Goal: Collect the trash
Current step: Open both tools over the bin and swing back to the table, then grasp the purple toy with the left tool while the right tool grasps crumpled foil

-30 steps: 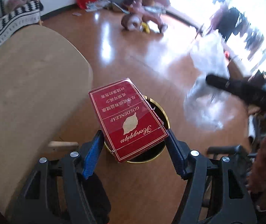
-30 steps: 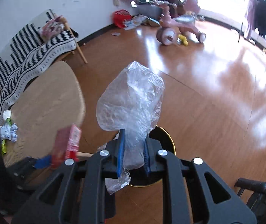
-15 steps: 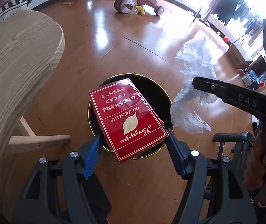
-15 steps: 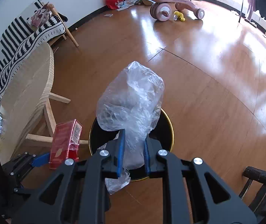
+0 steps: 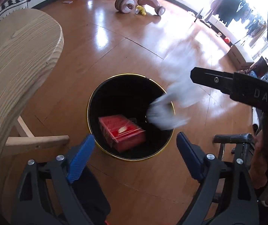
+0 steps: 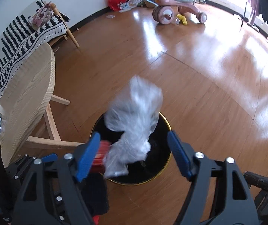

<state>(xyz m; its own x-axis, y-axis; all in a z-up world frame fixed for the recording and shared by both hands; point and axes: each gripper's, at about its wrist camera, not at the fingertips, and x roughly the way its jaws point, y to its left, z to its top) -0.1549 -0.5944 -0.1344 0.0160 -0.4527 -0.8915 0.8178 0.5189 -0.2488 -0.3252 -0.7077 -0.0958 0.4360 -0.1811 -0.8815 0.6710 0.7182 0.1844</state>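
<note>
Above black bin [image 5: 100, 93], both tongs [image 5: 133, 153] [image 6: 134, 150] angled downward, spread wide, empty; red box [image 5: 122, 131] inside, plastic bag [image 6: 135, 120] blurred.

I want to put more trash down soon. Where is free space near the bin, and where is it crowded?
Bare floor lies beyond the bin, toward the tricycle. The near table end looks bare. Crowded: the bin mouth, with red box and plastic bag.

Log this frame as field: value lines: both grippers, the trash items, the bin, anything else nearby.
left gripper: open, empty, over the bin
right gripper: open, empty
red box: inside the bin, blurred
plastic bag: blurred, at the bin's mouth, free of both grippers
bin: black, gold rim, on the wood floor
wooden table: left of the bin
pink tricycle: far side of the floor
</note>
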